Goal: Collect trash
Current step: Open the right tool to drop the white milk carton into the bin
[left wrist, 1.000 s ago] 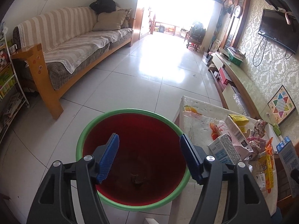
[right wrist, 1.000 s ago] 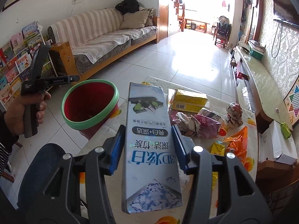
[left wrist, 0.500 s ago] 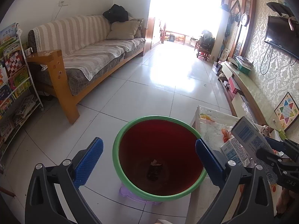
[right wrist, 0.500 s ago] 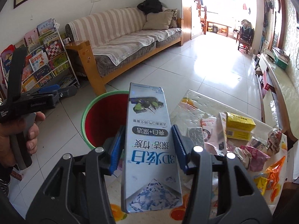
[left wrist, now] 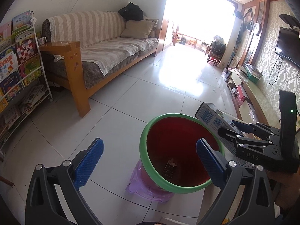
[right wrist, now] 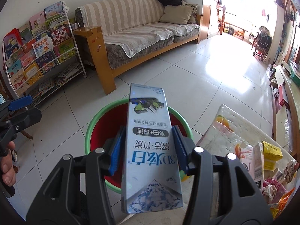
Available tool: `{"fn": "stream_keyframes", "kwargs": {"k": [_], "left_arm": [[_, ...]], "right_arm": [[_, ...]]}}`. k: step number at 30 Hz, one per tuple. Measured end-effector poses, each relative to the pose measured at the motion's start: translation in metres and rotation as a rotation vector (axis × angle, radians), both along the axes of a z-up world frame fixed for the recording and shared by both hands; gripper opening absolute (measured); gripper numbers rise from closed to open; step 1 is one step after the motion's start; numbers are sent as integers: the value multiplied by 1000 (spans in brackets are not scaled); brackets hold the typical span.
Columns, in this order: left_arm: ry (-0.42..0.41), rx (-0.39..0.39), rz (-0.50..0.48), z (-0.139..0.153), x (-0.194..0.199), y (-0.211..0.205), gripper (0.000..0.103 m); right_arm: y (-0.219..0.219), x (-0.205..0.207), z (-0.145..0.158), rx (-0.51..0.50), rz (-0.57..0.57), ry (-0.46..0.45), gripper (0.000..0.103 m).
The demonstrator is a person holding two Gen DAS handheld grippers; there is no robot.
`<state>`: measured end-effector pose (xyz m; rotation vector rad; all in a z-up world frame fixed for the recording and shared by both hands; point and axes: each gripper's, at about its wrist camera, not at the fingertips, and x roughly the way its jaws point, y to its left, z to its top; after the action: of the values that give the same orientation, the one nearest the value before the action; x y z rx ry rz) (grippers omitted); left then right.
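My right gripper (right wrist: 148, 148) is shut on a long pale-blue toothpaste box (right wrist: 150, 150) and holds it over the red trash bin with a green rim (right wrist: 97, 121). In the left wrist view the same box (left wrist: 211, 118) pokes over the bin's right rim (left wrist: 148, 131), held by the right gripper (left wrist: 230, 129). A small piece of trash (left wrist: 170, 167) lies on the bin's bottom. My left gripper (left wrist: 150, 153) is open and empty, above and left of the bin.
The bin stands on a purple stool (left wrist: 142, 185). A table (right wrist: 221, 133) at the right holds several cartons and wrappers (right wrist: 270, 153). A wooden sofa (left wrist: 105, 50) and a book rack (left wrist: 18, 61) stand at the left.
My right gripper has carried the toothpaste box from over the table to over the bin. My left gripper has pulled back and to the left, with its jaws wider apart.
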<state>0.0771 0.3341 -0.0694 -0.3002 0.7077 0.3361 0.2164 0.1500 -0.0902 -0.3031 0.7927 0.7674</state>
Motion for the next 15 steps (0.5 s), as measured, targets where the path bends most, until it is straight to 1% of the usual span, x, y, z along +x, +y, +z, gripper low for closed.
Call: {"fn": "stream_keyframes", "kwargs": {"k": [1,3,4,5,6,7,8,9,13,15], "left_arm": [[-1,-4,4,-1,-1,2,95],[1,-8,13,-3,-5,6,95],[2,-8,15,-3,-5,8,95],[3,-7,17,-3,-6,9,95],[3,-6,19,-3,-7,11,95],[3,-4,21,-3,-8,12,95],[3,-2,24,-3,-9,11,95],[4,-1,28,-4,-9,12,95],[-1,-11,31,-5,-9,10,95],[-6,-8,25,-3,-8,4,95]], "right_arm": [[4,1,-2,-9,1,0,50],[11,1,-5,-27,3,1,56],[14,0,-5,-32,4,-6,66],[16,-1,-6,-38,10,-8,71],[18,-2,-5,-51,12,-14,73],[20,-5,-4,-67,8,-33,79],[22,-7,-2,-81,7,-53,87],[22,-10,-1,-92,7,-69,90],[11,-16,12,-89,-7,-102,98],[2,-17,19,-82,-23,-118,98]]}}
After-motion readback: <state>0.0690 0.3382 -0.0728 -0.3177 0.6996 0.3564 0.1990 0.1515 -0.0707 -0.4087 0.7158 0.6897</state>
